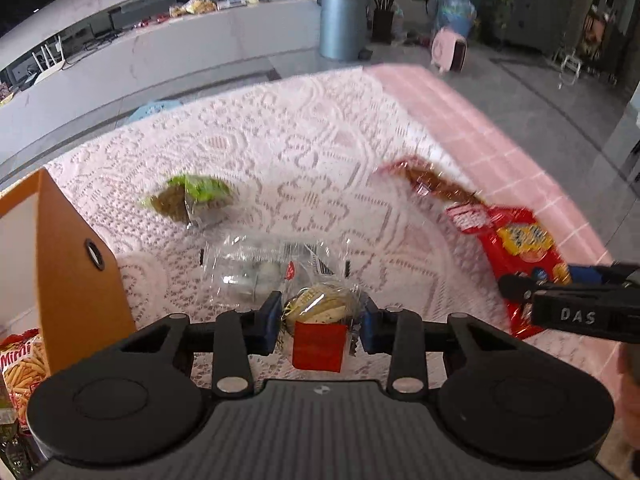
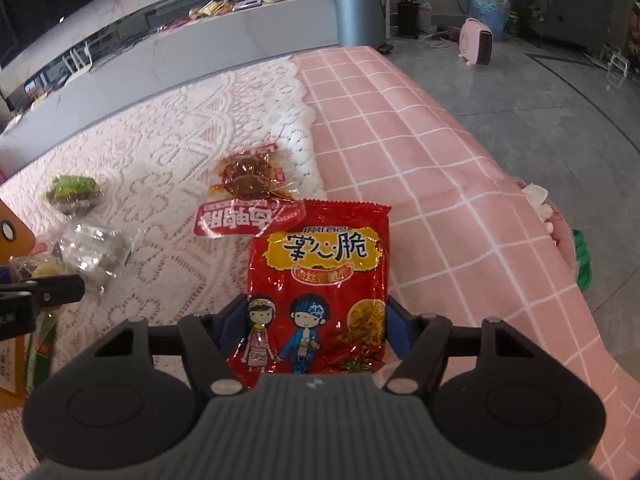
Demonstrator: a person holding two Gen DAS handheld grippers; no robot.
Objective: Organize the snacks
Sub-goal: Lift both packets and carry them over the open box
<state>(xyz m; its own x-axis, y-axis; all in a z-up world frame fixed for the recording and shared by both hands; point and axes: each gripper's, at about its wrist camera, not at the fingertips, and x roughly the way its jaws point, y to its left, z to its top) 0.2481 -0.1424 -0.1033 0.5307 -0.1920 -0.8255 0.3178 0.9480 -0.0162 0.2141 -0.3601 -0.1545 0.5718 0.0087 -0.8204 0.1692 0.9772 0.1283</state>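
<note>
Left wrist view is showing the left gripper (image 1: 320, 322) clamping a small clear-wrapped pastry with a red label (image 1: 320, 320), its jaws narrowed and pressing both sides, just beside the orange box (image 1: 72, 264). Right of the box, the right gripper (image 2: 310, 320) is standing half open around the red noodle-snack bag (image 2: 316, 276); whether its pads are pressing, I cannot tell. Farther from the box, a green-topped cake (image 1: 192, 198), a clear pack (image 1: 248, 268) and a brown meat snack (image 2: 244, 178) are lying loose. Judging by this, pickup is underway; next, the pastry needs carrying over into the box.
</note>
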